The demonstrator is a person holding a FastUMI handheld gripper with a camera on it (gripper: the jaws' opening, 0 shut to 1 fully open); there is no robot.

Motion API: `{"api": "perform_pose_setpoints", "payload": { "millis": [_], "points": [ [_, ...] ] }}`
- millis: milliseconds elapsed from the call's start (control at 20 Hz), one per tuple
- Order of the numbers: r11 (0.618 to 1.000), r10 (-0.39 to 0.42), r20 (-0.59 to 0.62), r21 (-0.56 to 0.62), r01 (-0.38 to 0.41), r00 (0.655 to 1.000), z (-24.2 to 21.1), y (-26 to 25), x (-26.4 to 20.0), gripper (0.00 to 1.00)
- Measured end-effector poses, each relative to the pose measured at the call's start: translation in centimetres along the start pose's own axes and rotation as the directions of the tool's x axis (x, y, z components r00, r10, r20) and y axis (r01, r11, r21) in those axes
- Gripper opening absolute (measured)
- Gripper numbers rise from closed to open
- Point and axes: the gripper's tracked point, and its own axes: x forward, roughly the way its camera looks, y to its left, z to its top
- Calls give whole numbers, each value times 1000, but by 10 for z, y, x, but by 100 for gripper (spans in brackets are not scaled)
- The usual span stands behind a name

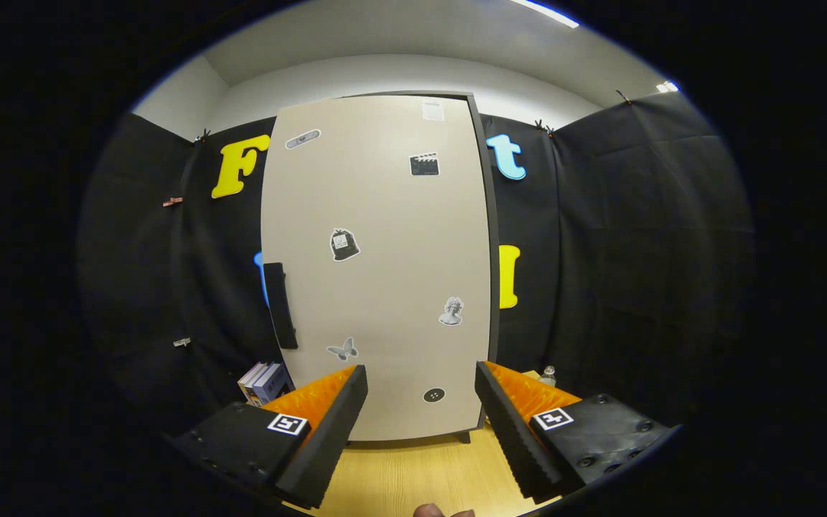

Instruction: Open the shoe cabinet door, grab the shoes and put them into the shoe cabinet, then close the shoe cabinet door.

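hand-held gripper: fingers spread wide, nothing between them, nothing touched. Black ribbed pads face each other across the gap, orange backing behind them, a square marker tag on each black mount.
fingertip: a person's fingertip shows at the near edge, below the gap between the fingers.
desk: light wood surface, under the fingers and running ahead to the foot of the cabinet.
shoe cabinet door: landmark. Tall beige panel, stands upright on the desk straight ahead of the fingers, closed as far as visible. Dark frame edge runs down its right side. Lower part of the door sits in the gap between the two fingertips, apart from them.
handle: black vertical bar on the left edge of the door, about mid-height, above the left finger.
stickers: several small ones scattered on the door face, including a clapperboard near the top right and a butterfly low on the left.
books: small stack just left of the door's lower corner, behind the left finger.
bottle: small clear item just right of the door's base, beyond the right finger; partly hidden, type uncertain.
shoes: cannot tell where they are.
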Motion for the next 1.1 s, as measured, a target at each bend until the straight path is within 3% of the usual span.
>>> {"api": "perform_pose_setpoints", "payload": {
  "millis": [1100],
  "points": [
    [1000,-1,4,-3,1,1000,2,-5,-4,98]
  ]
}}
